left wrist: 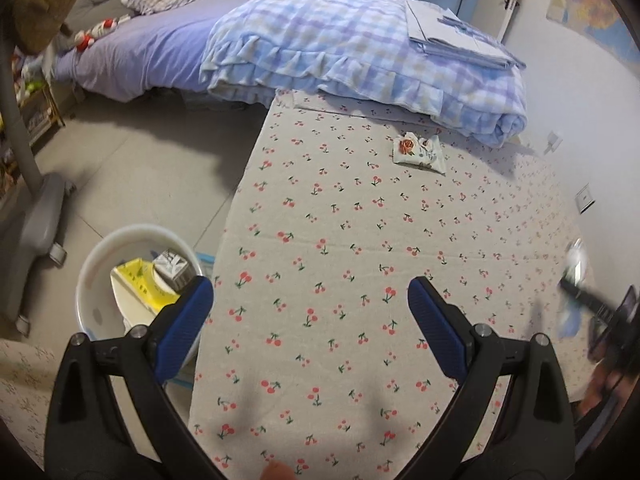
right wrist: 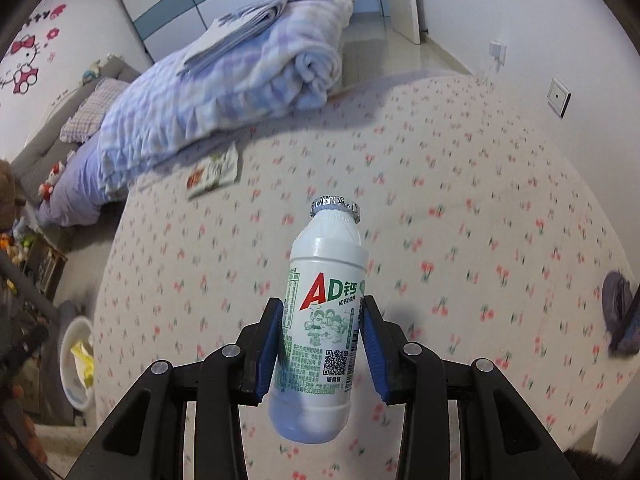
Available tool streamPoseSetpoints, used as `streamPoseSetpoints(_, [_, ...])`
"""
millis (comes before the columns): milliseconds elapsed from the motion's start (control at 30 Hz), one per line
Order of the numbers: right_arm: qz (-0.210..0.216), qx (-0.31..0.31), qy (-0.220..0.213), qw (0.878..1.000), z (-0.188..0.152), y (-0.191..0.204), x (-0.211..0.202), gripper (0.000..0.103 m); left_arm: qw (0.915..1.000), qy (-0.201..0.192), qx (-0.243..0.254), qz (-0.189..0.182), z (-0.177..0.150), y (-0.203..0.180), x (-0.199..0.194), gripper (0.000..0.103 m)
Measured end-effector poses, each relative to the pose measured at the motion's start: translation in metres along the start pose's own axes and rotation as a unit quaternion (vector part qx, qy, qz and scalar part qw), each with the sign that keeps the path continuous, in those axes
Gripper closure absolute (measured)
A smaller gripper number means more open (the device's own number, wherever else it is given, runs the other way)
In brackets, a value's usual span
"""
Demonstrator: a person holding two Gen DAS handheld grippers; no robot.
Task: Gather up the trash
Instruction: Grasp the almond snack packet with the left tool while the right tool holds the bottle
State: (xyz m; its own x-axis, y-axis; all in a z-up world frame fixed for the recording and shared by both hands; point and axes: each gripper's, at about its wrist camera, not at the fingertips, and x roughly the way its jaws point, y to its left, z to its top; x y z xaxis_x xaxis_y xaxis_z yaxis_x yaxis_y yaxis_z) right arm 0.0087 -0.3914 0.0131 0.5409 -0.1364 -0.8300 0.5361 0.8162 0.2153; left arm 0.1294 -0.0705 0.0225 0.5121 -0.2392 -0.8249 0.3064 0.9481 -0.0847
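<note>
Trash sits in a white bin point(left wrist: 100, 264) on the floor, at the far left, beside the desk point(left wrist: 360, 280). A yellow wrapper point(left wrist: 140, 286) and a small grey box point(left wrist: 174, 266) lie inside the bin. The left tongs point(left wrist: 310, 312) hang over the near edge of the desk, spread wide with nothing in them. The desk has a cloth with little red cherries. Farther back on the cloth lies a flat snack packet point(left wrist: 418, 152) with a red flower on it, just in front of a folded blue checked blanket point(left wrist: 360, 52). The right tongs point(right wrist: 322, 336) squeeze a white drink bottle point(right wrist: 320, 320) with a silver foil top. Their blue pads press on its two sides. The bottle is up in the air above the cherry cloth.
</note>
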Motion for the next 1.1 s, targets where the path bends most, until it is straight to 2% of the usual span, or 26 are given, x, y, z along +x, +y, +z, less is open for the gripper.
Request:
streamPoseSetpoints(200, [0.004, 0.021, -0.01, 1.0, 0.039, -0.018, 0.013, 0.063, 0.9994, 0.013, 0.026, 0.019, 0.018, -0.039, 0.023, 0.005])
streamPoseSetpoints(333, [0.02, 0.042, 0.005, 0.999, 0.059, -0.031, 0.027, 0.063, 0.9985, 0.01, 0.048, 0.025, 0.036, -0.073, 0.042, 0.005])
streamPoseSetpoints(533, [0.041, 0.034, 0.015, 0.998, 0.082, -0.039, 0.036, 0.063, 0.998, -0.006, 0.063, 0.0, 0.063, -0.119, 0.086, 0.006])
streamPoseSetpoints(667, [0.064, 0.062, 0.031, 0.996, 0.094, -0.057, 0.039, 0.063, 0.9979, -0.012, 0.063, -0.008, 0.077, -0.142, 0.123, 0.006])
streamPoseSetpoints(800, [0.059, 0.055, 0.029, 0.996, 0.101, -0.067, 0.04, 0.063, 0.9992, -0.019, 0.033, -0.01, 0.09, -0.146, 0.16, 0.01])
streamPoseSetpoints(967, [0.056, 0.05, 0.041, 0.996, 0.102, -0.071, 0.047, 0.063, 0.9973, -0.051, -0.035, -0.039, 0.097, -0.129, 0.189, 0.017])
streamPoseSetpoints(1067, [0.056, 0.042, 0.048, 0.996, 0.101, -0.07, 0.051, 0.063, 0.9967, -0.057, -0.039, -0.041, 0.101, -0.13, 0.204, 0.019])
streamPoseSetpoints(1100, [0.057, 0.039, 0.05, 0.996, 0.101, -0.07, 0.053, 0.063, 0.9972, -0.056, -0.033, -0.037, 0.101, -0.132, 0.21, 0.023])
